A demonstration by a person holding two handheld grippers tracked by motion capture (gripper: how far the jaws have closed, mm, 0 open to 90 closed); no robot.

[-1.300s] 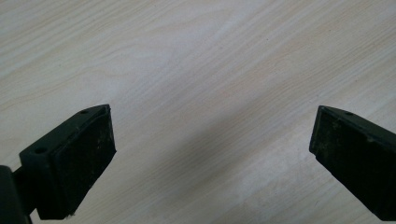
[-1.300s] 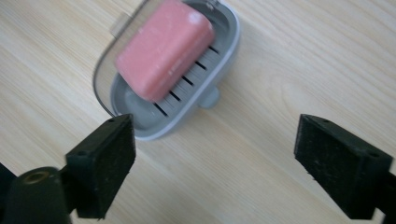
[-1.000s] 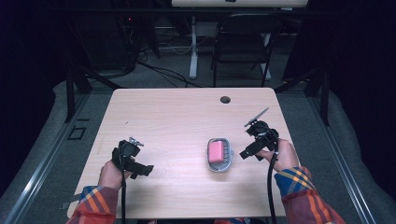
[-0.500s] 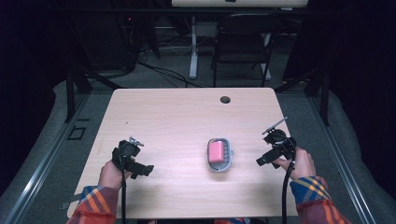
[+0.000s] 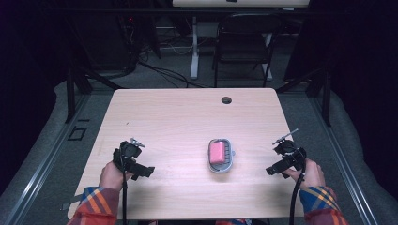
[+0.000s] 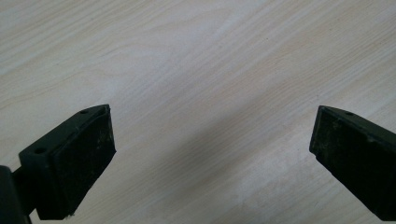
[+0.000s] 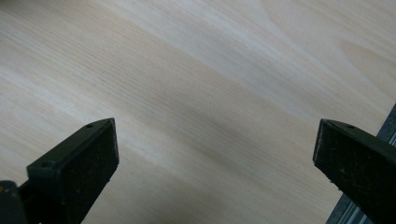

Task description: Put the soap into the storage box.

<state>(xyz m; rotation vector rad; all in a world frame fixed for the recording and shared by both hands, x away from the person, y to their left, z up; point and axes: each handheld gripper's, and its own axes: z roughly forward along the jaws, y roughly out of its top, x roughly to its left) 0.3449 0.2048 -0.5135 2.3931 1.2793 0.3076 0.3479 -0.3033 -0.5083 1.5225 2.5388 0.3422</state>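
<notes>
A pink soap bar lies in a grey soap dish on the wooden table, right of centre near the front. My left gripper rests low over the table's front left, well apart from the dish. In the left gripper view its jaws stand wide apart over bare wood, left gripper open and holding nothing. My right gripper sits at the table's right edge, right of the dish. In the right gripper view its jaws are spread over bare wood too, right gripper open.
A round cable hole sits near the table's far edge. A black chair and a white desk leg stand beyond the table. The table's right edge lies just beside the right gripper.
My right gripper has drawn away from the soap dish, moving right and toward the front to the table's right edge. The left gripper has stayed put.
</notes>
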